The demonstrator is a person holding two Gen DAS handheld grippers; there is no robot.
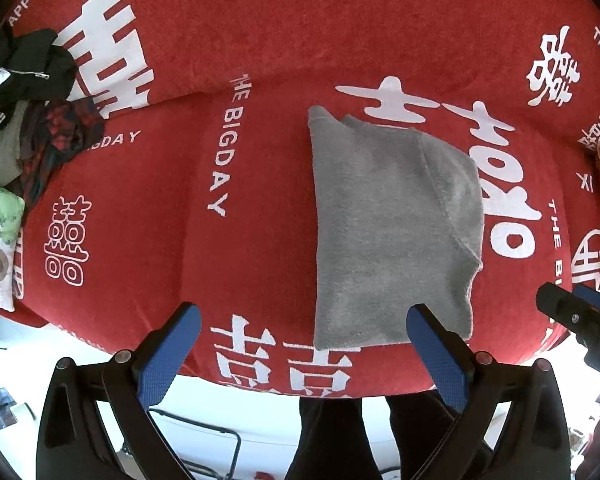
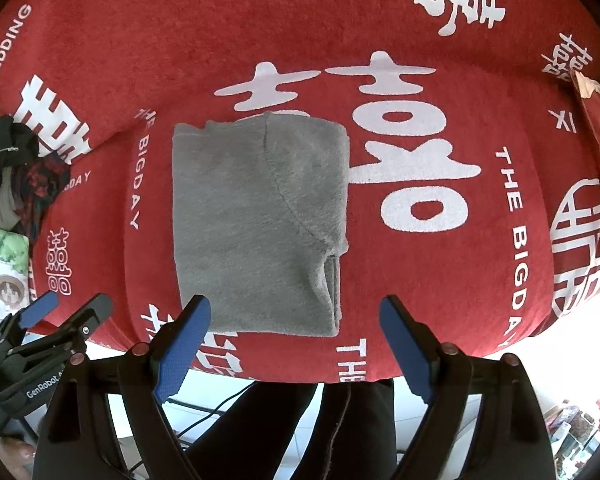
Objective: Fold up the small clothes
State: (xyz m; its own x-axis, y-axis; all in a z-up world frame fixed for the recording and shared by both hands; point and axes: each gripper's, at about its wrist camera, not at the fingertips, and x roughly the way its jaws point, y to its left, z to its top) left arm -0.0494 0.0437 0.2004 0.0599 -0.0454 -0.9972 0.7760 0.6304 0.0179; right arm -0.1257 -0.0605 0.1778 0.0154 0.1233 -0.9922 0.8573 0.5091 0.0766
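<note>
Left tool (image 1: 302,322) open | right tool (image 2: 294,314) open | folded grey garment (image 2: 256,224), underlayers hidden

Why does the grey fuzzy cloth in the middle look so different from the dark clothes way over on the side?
The grey fleece garment is folded into a flat, neat rectangle; the dark pile of black and red clothes is crumpled and heaped. The grey one is one plain colour; the pile mixes black, red pattern and a zipper. The grey one lies mid-blanket, the pile at its left edge. Both rest on the red printed blanket.
</note>
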